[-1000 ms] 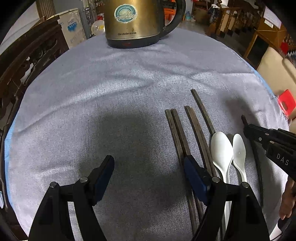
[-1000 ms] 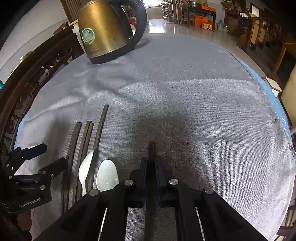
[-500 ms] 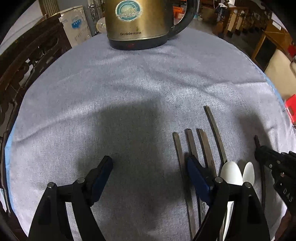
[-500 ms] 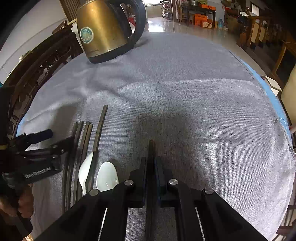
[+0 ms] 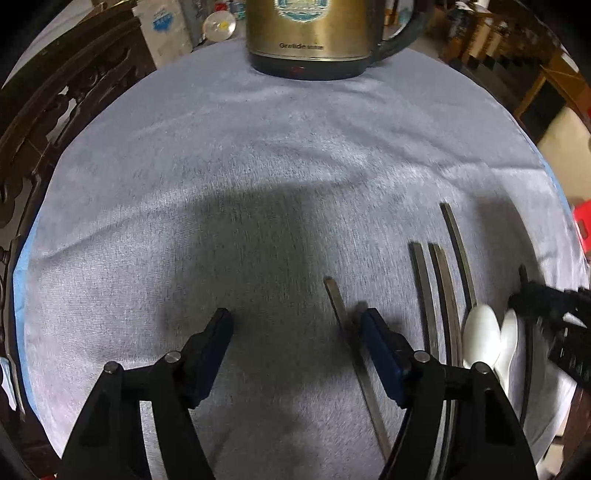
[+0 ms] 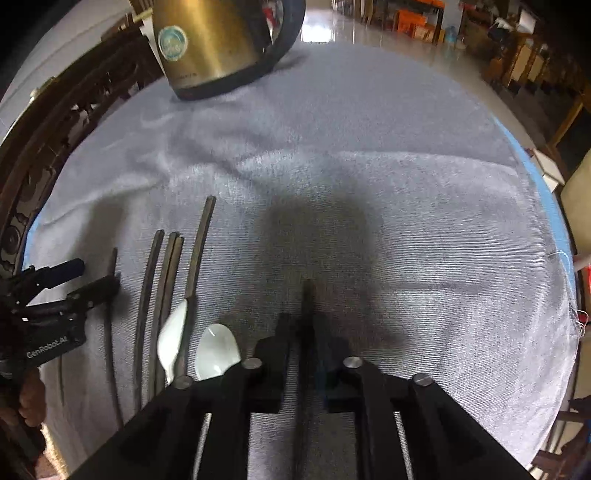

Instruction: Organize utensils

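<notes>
Right gripper (image 6: 301, 341) jaws just cracked open, a dark chopstick (image 6: 306, 306) loose between them at bottom centre. Left gripper (image 5: 295, 325) wide, closing a bit, one chopstick (image 5: 341, 314) just inside its right finger. Kettle (image 5: 314, 33) up top, contents hidden.

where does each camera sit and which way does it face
Left wrist: on the left gripper, looking steeply down over its open blue-padded jaws at a chopstick beside one pad; the right gripper shows at the edge.
Right wrist: on the right gripper, jaws just opening around a chopstick; the left gripper and a hand show.
Shared: kettle, grey cloth, white spoons.
</notes>
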